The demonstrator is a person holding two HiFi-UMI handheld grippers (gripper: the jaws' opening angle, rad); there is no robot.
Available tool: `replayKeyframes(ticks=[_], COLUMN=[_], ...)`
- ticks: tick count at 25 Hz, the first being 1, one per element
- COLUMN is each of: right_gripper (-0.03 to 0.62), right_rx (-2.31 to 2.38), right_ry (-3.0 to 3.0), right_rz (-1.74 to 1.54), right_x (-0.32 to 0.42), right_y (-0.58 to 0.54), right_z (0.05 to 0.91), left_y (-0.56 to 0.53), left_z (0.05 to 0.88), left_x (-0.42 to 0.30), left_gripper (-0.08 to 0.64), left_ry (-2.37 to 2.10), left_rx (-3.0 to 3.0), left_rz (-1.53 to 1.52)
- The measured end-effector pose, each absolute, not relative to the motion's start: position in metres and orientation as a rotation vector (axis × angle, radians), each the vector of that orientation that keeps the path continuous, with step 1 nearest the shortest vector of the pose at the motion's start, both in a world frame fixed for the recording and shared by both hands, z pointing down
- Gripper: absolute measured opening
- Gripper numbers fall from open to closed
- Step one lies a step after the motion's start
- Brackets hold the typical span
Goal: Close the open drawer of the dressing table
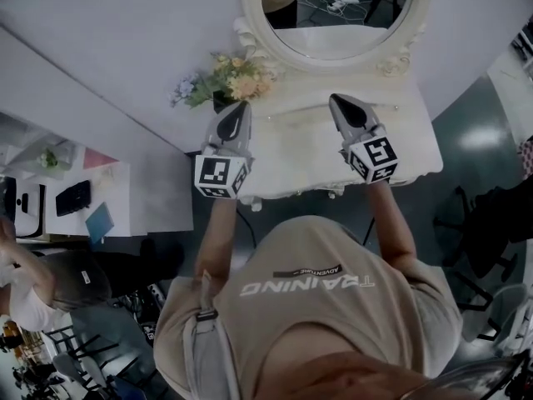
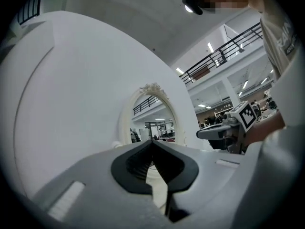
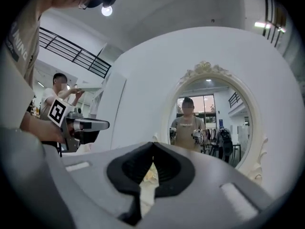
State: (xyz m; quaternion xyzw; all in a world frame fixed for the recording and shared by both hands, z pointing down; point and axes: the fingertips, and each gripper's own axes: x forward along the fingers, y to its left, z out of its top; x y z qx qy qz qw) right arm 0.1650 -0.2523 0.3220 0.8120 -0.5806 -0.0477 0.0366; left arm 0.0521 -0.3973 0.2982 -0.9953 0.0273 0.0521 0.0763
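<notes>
The white dressing table (image 1: pixel 304 144) stands against the wall, with its oval mirror (image 1: pixel 333 11) at the back. Its drawer shows in no view; the front below the table's edge is hidden. My left gripper (image 1: pixel 242 107) hovers over the table's left part, jaws closed tip to tip with nothing between them. My right gripper (image 1: pixel 336 100) hovers over the right part, also shut and empty. In the left gripper view the left gripper (image 2: pixel 152 141) points at the mirror (image 2: pixel 153 109), with the right gripper (image 2: pixel 215 133) beside it. The right gripper view has the right gripper (image 3: pixel 152 145) before the mirror (image 3: pixel 209 120).
A bunch of flowers (image 1: pixel 226 79) stands at the table's back left, close to the left gripper. A side desk (image 1: pixel 117 215) with small items is at the left, a black chair (image 1: pixel 487 223) at the right. Another person (image 1: pixel 25 286) is at the lower left.
</notes>
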Motion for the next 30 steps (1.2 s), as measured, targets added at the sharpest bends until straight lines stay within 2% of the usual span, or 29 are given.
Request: replayKeyframes(ticks=[30], right_gripper=[-0.005], right_rx=[2.452], right_ry=[-1.767], right_rz=[-0.052], right_x=[0.153], right_y=[-0.244], right_z=[0.339], left_y=[-0.396], left_z=[0.336], left_x=[0.038], left_gripper=[0.000], left_ry=[0.067], left_rx=[-3.003], left_rz=[0.003])
